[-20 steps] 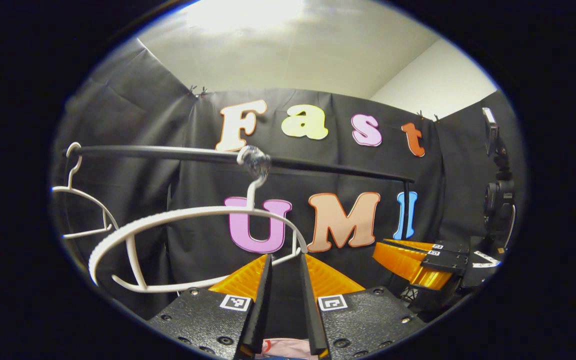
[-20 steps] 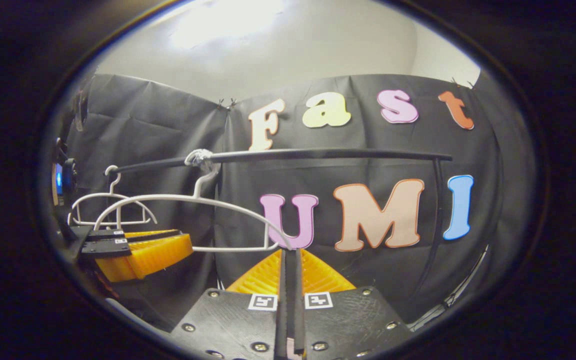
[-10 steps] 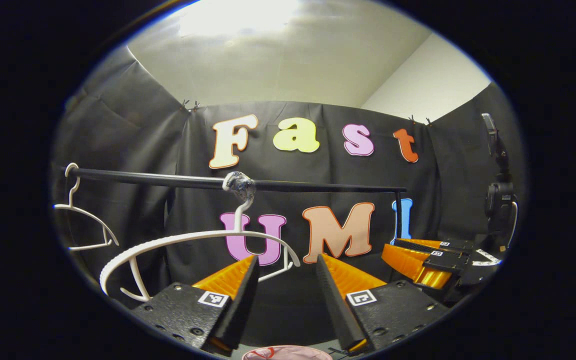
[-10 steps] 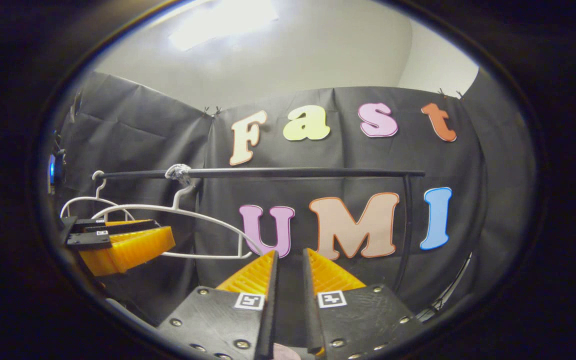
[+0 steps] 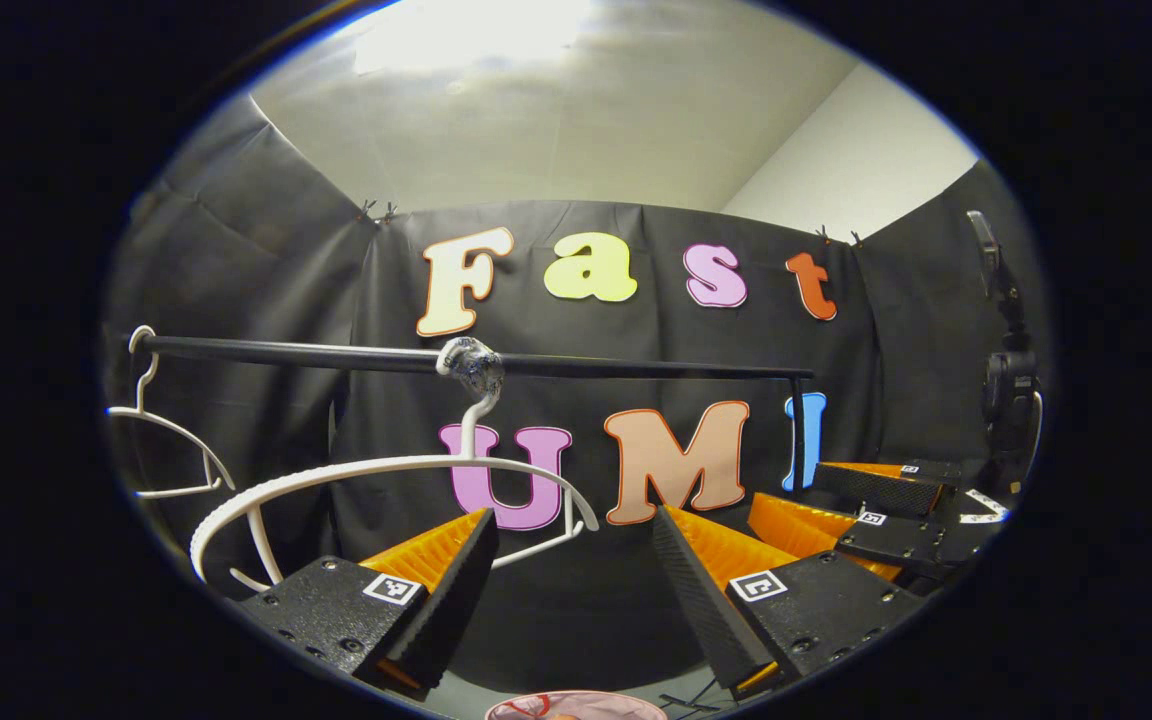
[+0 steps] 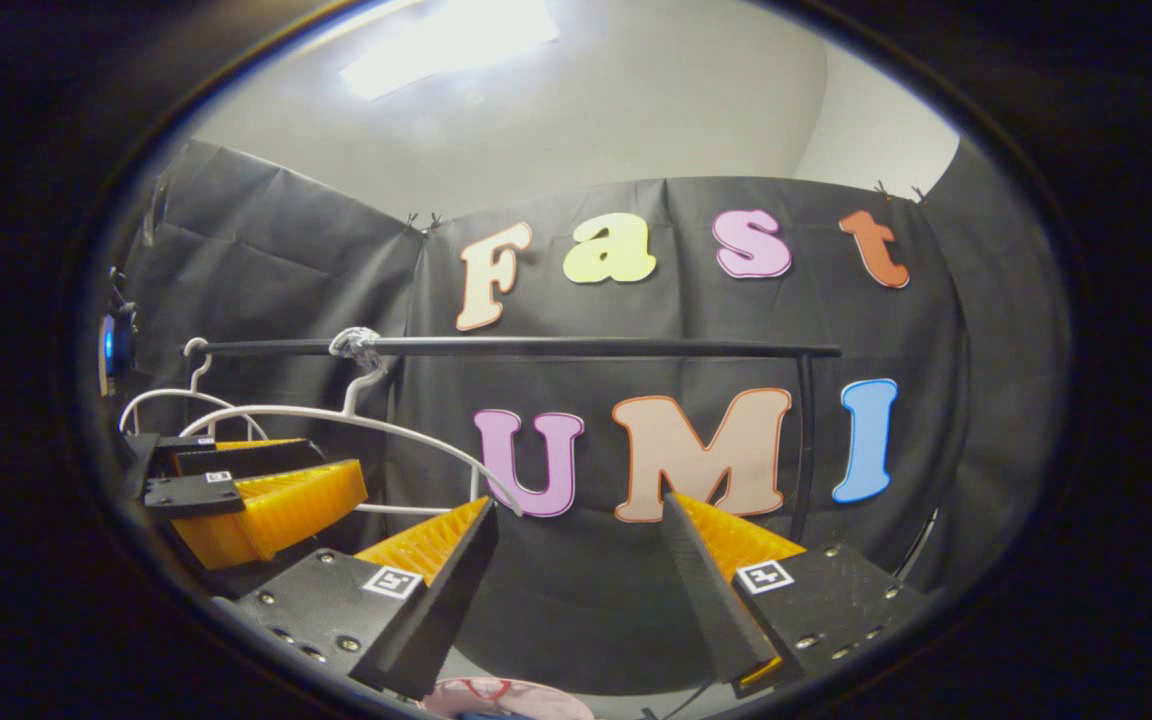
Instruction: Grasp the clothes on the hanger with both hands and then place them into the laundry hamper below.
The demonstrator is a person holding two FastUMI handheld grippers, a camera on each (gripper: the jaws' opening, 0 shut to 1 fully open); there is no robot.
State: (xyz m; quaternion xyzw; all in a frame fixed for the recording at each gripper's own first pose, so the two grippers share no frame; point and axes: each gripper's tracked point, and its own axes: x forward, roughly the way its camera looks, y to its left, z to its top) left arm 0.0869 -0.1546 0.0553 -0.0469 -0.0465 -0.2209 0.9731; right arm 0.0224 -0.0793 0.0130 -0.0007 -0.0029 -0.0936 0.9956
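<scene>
my left gripper point(image 5: 566, 590) had its fingers spread wide with nothing between them, and my right gripper point(image 6: 576, 590) was the same, fingers well apart and empty. just below each pair, at the bottom edge of both views, i could see a sliver of pink cloth with a rounded rim: the clothes point(image 5: 576, 706) appeared to be lying in the laundry hamper point(image 6: 556, 700) under my hands, though so little of it showed that i couldn't tell whether all of the garment was inside or some hung over the edge. that was my main worry: if a sleeve was draped over the rim, the garment could slide out, and i judged a check was needed before calling it done.

a little further out, the near white hanger point(image 5: 386, 480) hung bare, its lower bar just behind my left fingers. lifting carelessly, i could have hooked it and dragged it along the black rail point(image 5: 636, 368). its hook looked wrapped in tape at the rail, so it might have twisted rather than slid free. a second empty hanger point(image 5: 161, 440) hung further along. my two grippers sat near each other, so a sideways swing risked knocking them together. beyond that stood the booth wall.
</scene>
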